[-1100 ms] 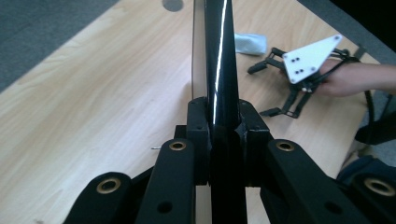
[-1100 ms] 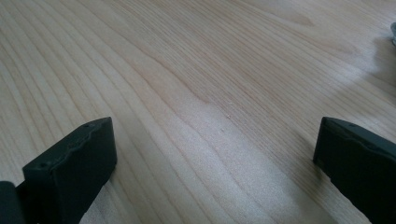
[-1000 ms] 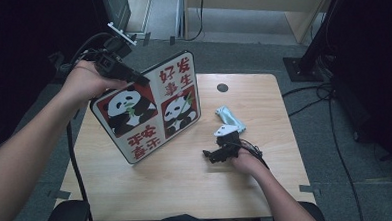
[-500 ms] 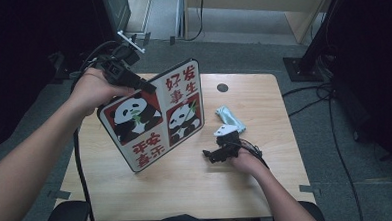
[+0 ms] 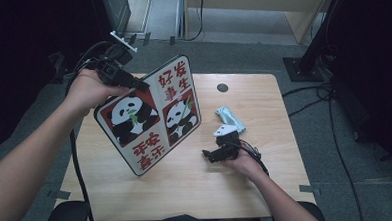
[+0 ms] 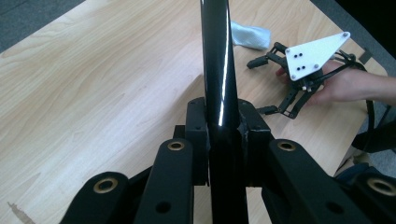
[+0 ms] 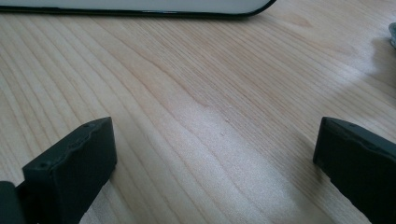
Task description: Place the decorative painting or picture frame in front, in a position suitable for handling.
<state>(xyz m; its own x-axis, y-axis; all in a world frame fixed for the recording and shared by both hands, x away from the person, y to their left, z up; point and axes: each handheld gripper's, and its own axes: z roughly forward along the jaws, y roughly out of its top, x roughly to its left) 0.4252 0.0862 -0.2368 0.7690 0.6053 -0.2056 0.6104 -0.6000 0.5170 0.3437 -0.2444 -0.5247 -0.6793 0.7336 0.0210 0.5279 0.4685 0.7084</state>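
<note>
Two grippers | L gripper [image 5: 138,85] clamps top edge of glossy panda-print board w/ red characters [image 5: 151,115] — tilted, bottom corner on wooden counter [image 5: 263,102] | R gripper [image 5: 213,155] open, resting near | step: repositioning board — next needs steady lowering.

A: Light falls bright on the bench [image 5: 187,181]; all around it is dark.
B: A glare streak runs along the glossy board edge [image 6: 218,70] above the bench, and the hand-held gripper's near links look soft
</note>
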